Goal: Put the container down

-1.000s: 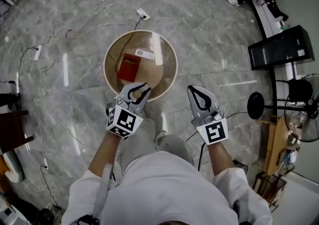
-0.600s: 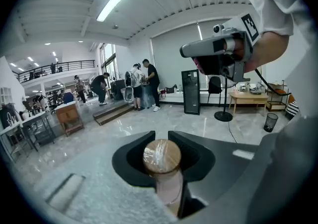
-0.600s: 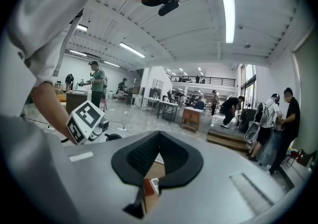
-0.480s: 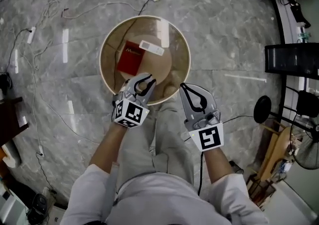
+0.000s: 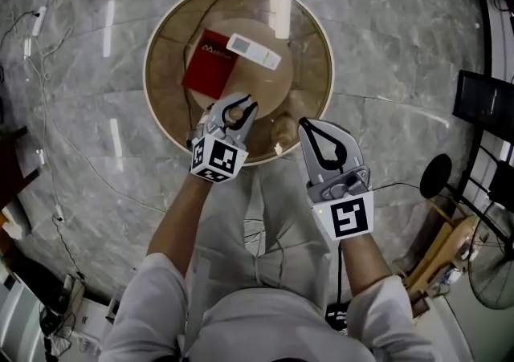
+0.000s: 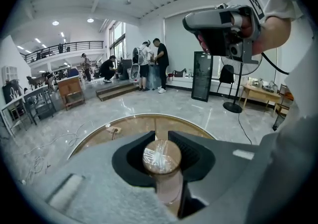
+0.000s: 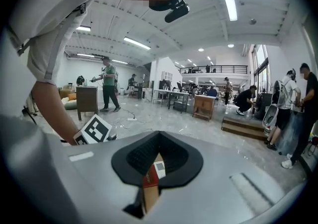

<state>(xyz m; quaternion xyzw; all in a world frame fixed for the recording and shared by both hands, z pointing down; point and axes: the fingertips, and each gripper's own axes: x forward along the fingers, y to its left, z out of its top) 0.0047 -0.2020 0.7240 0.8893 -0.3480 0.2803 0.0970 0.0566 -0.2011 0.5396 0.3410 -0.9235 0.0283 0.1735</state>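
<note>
Moved farther over the round table (image 5: 309, 47), the left gripper (image 5: 239, 102) squeezes the container (image 5: 234, 115) between its half-open jaws, while the right gripper (image 5: 304, 123) beside it is closed on nothing.

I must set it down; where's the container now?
Head view, centre: the container is clamped in the left gripper, above the round table near its rim, beside the red box.
</note>
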